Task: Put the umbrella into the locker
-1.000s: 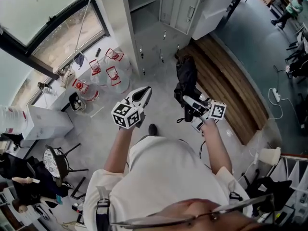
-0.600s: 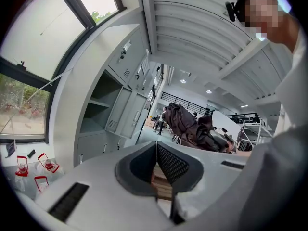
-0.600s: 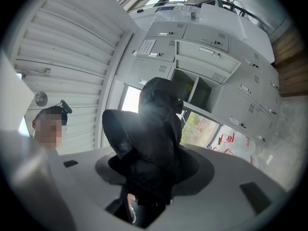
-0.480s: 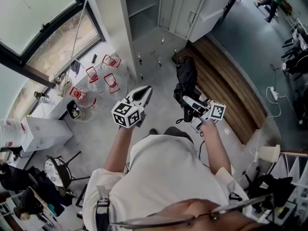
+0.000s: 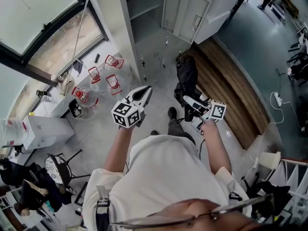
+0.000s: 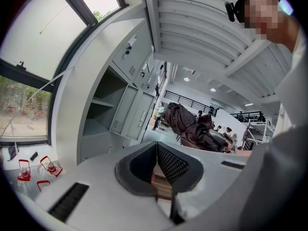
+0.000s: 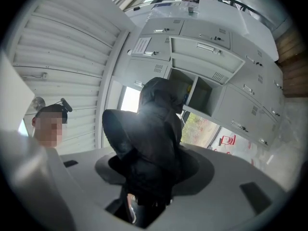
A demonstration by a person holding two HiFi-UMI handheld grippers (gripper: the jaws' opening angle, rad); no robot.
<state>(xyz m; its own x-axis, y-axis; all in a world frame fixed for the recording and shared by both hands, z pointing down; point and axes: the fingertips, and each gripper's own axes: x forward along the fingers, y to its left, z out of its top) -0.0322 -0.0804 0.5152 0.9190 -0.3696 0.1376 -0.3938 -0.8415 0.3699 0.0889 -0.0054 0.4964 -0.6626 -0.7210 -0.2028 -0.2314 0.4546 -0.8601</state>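
The black folded fabric umbrella [image 5: 186, 77] is clamped between the jaws of the right gripper [image 5: 189, 101]. It is held in the air in front of the person, above the grey floor and just left of the slatted wooden bench [image 5: 230, 88]. In the right gripper view the umbrella [image 7: 155, 129] stands up from the gripper [image 7: 154, 174] as a crumpled dark bundle and covers much of the locker front behind it. It is well short of the locker.

The tall grey metal locker bank [image 5: 144, 52] stands ahead. One compartment [image 5: 146, 11] is open, and a grey shelf divides it. Its grey door [image 5: 186, 14] is swung wide to the right of the opening. In the left gripper view the same open compartment [image 6: 102, 110] shows its shelf and bare grey walls, with the door [image 6: 136, 113] beside it. The compartments below it are shut.

The left gripper [image 5: 146, 91] is held level beside the right one, apart from the umbrella. Its jaws are pressed together on nothing [image 6: 157, 150].

To the left of the locker, clear plastic bags with red print [image 5: 103, 76] lie on the floor under the large window [image 5: 45, 25]. A white box [image 5: 45, 127] sits further left. The person's dark shoe [image 5: 172, 112] shows between the two grippers.
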